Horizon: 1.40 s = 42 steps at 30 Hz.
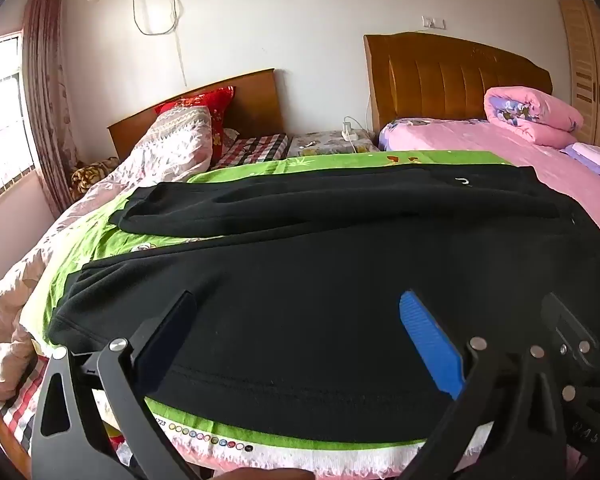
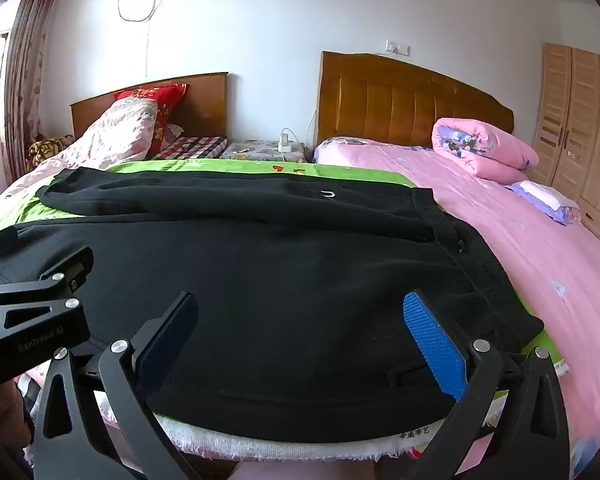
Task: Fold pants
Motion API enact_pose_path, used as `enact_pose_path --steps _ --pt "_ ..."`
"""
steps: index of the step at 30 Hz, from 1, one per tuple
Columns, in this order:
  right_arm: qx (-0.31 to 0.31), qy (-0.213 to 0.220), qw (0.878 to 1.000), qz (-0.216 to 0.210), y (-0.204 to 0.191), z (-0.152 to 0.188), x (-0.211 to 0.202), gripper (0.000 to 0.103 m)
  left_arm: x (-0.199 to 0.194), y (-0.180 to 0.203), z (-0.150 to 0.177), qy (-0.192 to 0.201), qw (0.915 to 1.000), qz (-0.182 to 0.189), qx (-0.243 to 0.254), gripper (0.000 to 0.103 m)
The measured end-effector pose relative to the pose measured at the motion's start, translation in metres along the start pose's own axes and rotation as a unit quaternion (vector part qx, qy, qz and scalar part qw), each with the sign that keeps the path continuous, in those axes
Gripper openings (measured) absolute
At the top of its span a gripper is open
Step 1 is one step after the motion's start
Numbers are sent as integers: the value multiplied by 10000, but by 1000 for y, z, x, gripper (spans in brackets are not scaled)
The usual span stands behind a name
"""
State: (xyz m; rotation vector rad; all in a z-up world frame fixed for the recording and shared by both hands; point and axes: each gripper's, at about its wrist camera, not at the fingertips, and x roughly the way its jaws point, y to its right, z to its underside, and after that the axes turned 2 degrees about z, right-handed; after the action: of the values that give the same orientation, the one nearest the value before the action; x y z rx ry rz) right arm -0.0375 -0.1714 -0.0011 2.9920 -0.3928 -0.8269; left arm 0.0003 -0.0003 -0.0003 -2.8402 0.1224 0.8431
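Between both spread, empty jaws lie the black pants (image 1: pixel 300 280), left gripper (image 1: pixel 300 340) and right gripper (image 2: pixel 300 340) poised to pinch the near edge for folding

Black pants (image 1: pixel 300 280) on green cloth (image 1: pixel 260 168), pink sheet (image 2: pixel 540 248), blue pad tongs (image 2: pixel 298 328)

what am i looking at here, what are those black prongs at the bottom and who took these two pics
The prongs are handheld grippers, one in each of a person's hands, each carrying a camera that looks out along its two fingers. One picture comes from the left gripper, the other from the right gripper; the left one also shows at the edge of the right view. Both are open and hold nothing. Black pants lie spread on a green cloth on the bed, waistband to the right, waiting to be folded.
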Motion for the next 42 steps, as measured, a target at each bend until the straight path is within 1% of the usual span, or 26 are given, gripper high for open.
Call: enact_pose_path --steps 9,10,13,15,17,26,42 --pt "50 -29 10000 -35 0 4 -1 99 -3 2 1 3 10000 -61 -34 102" --pt "47 -28 10000 -37 0 5 -2 99 1 -2 8 -51 10000 32 -62 102" --pt "54 -26 10000 -41 0 6 -4 99 4 0 11 -92 9999 27 -71 102" --pt "45 -35 10000 -25 -1 5 1 99 3 0 13 -103 9999 28 -81 102" --pt "48 -53 10000 -28 -1 6 2 99 5 0 12 -172 9998 65 -59 102" --pt "76 -128 9998 -111 -2 10 8 99 8 -5 12 -262 9995 139 -125 102" --pt "132 -187 9996 -169 2 10 8 99 13 -11 16 -337 9991 208 -137 102"
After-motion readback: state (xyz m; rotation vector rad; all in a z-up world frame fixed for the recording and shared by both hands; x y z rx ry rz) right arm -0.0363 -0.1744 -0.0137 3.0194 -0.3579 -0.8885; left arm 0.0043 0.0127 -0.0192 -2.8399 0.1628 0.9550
